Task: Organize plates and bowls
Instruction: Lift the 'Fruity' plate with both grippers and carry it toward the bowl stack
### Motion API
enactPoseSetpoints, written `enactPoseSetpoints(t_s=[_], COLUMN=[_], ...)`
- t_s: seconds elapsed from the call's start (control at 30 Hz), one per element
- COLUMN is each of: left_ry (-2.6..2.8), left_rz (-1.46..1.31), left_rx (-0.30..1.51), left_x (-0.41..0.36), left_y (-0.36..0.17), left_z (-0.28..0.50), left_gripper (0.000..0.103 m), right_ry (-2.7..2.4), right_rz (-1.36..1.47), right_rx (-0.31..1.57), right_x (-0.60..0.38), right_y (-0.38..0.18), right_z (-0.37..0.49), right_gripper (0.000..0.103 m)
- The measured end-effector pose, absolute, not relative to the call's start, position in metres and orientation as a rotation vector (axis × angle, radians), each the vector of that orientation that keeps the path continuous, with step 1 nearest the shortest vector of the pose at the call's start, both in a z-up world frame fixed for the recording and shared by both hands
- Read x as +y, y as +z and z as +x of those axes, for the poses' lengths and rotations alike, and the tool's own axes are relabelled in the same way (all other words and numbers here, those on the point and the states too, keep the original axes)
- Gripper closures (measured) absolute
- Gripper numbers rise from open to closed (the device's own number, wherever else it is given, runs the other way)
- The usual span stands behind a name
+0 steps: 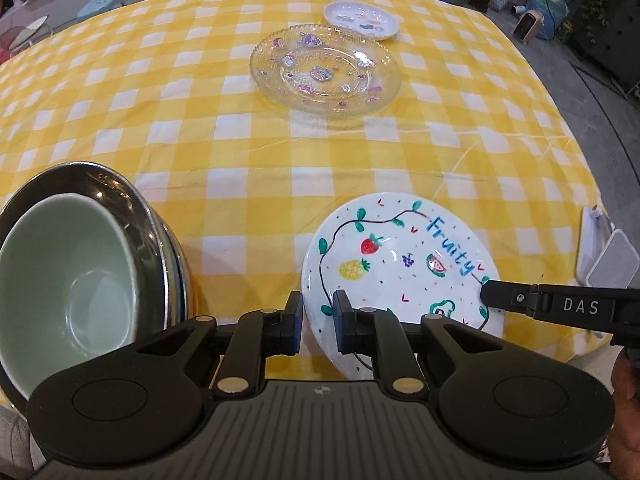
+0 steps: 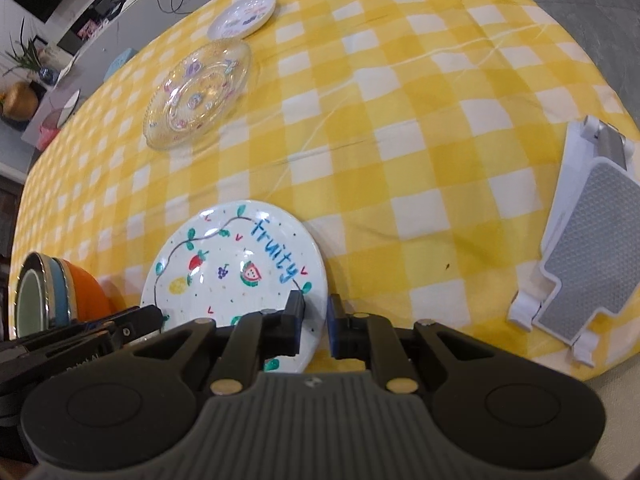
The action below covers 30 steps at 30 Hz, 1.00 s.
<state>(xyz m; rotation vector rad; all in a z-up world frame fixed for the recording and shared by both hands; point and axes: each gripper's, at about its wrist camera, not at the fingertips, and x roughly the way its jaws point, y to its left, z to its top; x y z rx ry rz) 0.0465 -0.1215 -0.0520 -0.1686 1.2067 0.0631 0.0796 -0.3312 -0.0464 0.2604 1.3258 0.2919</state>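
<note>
Three plates, one nested bowl stack, two tongs on the checked tabletop.
Both left tongs and right tongs pinch the near Fruity plate, tilted, lettering facing up; glass plate and small white plate lie beyond, bowl stack left.

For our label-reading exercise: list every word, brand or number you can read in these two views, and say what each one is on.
"Fruity": blue lettering on the white fruit plate, held tilted on the table.
"DAS": white letters on the right hand-held gripper, seen from the left wrist view.
Pale lettering on the left hand-held gripper in the right wrist view: too blurred to read.
Markings on the far small white plate: too small to read.
</note>
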Motion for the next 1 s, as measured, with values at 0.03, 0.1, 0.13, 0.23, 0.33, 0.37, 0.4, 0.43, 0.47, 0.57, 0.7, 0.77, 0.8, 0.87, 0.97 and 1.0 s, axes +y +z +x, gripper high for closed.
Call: enactPoseSetpoints(t_s=[0.03, 0.1, 0.13, 0.23, 0.33, 0.37, 0.4, 0.43, 0.47, 0.57, 0.7, 0.77, 0.8, 0.87, 0.97, 1.0], left_ry=[0.065, 0.069, 0.069, 0.067, 0.061, 0.056, 0.051, 0.052, 0.051, 0.047, 0.044, 0.043, 0.041, 0.039, 0.038, 0.037], left_rz=[-0.16, -0.146, -0.134, -0.1, -0.089, -0.089, -0.093, -0.091, -0.09, -0.072, -0.039, -0.037, -0.037, -0.04, -0.052, -0.059], left_rx=[1.207, 1.213, 1.216, 1.224, 1.24, 1.247, 1.252, 1.255, 1.256, 1.237, 1.204, 1.192, 1.187, 1.179, 1.161, 1.157], left_x=[-0.122, -0.124, -0.125, -0.129, -0.131, -0.132, -0.132, -0.133, -0.134, -0.138, -0.143, -0.143, -0.143, -0.142, -0.137, -0.135], left_y=[-0.053, -0.055, -0.056, -0.059, -0.06, -0.061, -0.061, -0.06, -0.06, -0.055, -0.046, -0.041, -0.039, -0.034, -0.027, -0.024], left_z=[0.047, 0.047, 0.046, 0.047, 0.049, 0.049, 0.049, 0.049, 0.049, 0.048, 0.049, 0.05, 0.051, 0.053, 0.057, 0.058], left_gripper=[0.086, 0.086, 0.086, 0.086, 0.085, 0.081, 0.079, 0.071, 0.064, 0.054, 0.048, 0.047, 0.047, 0.045, 0.041, 0.041], right_ry=[0.291, 0.292, 0.293, 0.298, 0.311, 0.316, 0.322, 0.324, 0.324, 0.321, 0.281, 0.262, 0.256, 0.252, 0.251, 0.252], right_rz=[0.255, 0.245, 0.238, 0.228, 0.222, 0.22, 0.219, 0.214, 0.208, 0.214, 0.197, 0.196, 0.2, 0.209, 0.21, 0.214], right_rx=[1.329, 1.342, 1.346, 1.343, 1.346, 1.346, 1.345, 1.344, 1.342, 1.339, 1.319, 1.308, 1.3, 1.281, 1.246, 1.235], right_x=[-0.33, -0.329, -0.328, -0.326, -0.325, -0.324, -0.324, -0.322, -0.321, -0.322, -0.325, -0.327, -0.329, -0.33, -0.329, -0.329], right_y=[-0.048, -0.051, -0.052, -0.051, -0.051, -0.051, -0.05, -0.05, -0.05, -0.05, -0.048, -0.047, -0.046, -0.043, -0.038, -0.036], right_z=[0.08, 0.081, 0.081, 0.081, 0.081, 0.081, 0.08, 0.081, 0.081, 0.081, 0.082, 0.083, 0.084, 0.084, 0.085, 0.085], right_gripper=[0.092, 0.092, 0.091, 0.091, 0.086, 0.082, 0.079, 0.079, 0.079, 0.074, 0.061, 0.06, 0.06, 0.06, 0.06, 0.06])
